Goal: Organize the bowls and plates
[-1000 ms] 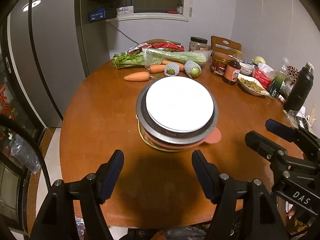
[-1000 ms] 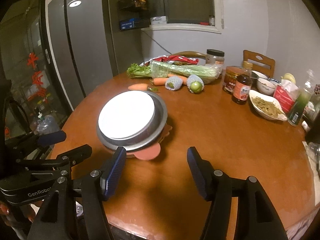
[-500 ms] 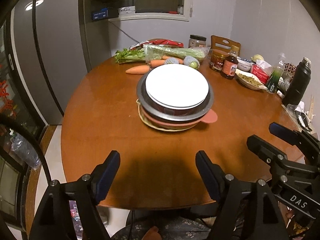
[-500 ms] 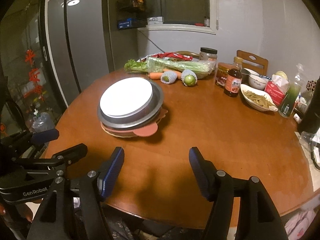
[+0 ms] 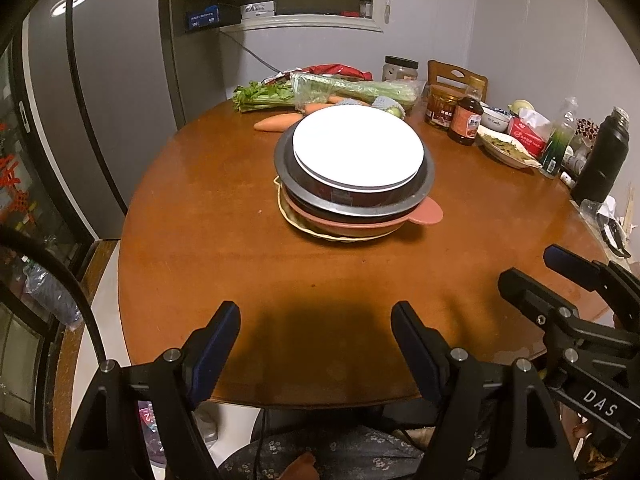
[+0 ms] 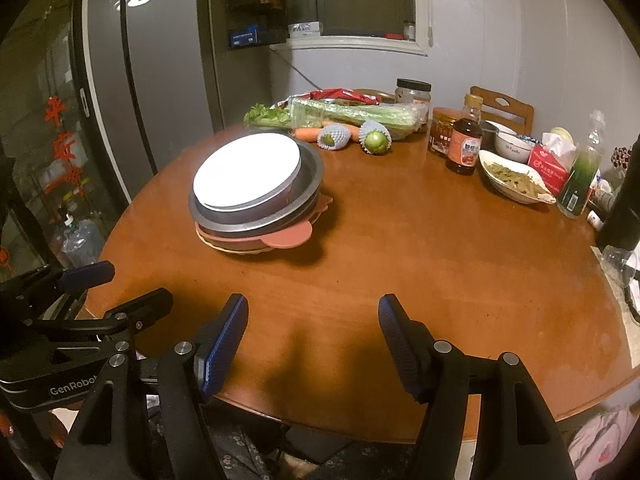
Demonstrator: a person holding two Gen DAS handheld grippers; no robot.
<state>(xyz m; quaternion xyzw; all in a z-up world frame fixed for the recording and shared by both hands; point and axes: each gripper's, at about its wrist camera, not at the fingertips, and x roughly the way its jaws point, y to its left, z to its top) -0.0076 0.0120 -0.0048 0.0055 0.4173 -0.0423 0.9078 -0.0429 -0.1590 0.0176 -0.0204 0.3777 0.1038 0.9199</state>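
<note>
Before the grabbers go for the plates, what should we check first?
1. Left gripper jaws open and empty: ok.
2. Right gripper jaws open and empty: ok.
3. White plate on top of the stack, nothing on it: ok.
4. Stack sitting straight: not ok, the plate and metal pan sit off-centre over the pink dish.
5. Bare wooden table between jaws and stack: ok.
6. How many dishes are stacked underneath: cannot tell.
</note>
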